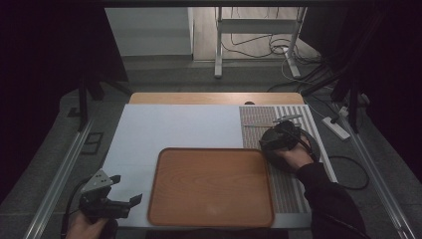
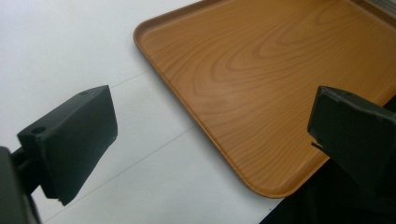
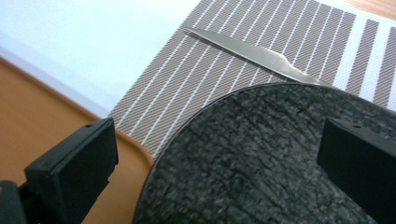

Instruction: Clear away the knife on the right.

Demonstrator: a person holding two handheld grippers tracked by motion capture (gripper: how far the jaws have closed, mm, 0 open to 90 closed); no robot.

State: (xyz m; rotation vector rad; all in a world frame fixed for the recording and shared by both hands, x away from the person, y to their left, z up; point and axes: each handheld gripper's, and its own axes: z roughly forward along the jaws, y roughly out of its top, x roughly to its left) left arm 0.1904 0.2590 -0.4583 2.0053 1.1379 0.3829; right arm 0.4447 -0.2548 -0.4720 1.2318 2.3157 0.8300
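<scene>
The right gripper [image 3: 215,154] hovered over a dark round plate [image 3: 261,158] on the striped placemat [image 3: 224,60], jaws wide apart, gripping nothing. A knife [image 3: 252,53] lay just past the plate's far rim. The left gripper [image 1: 117,196] sat open too, near the empty wooden tray [image 1: 211,186].

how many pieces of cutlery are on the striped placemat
1. A single knife lies on the striped placemat, just beyond the far edge of the dark plate; its handle end runs behind the plate. More cutlery could be hidden under the right gripper.
</scene>
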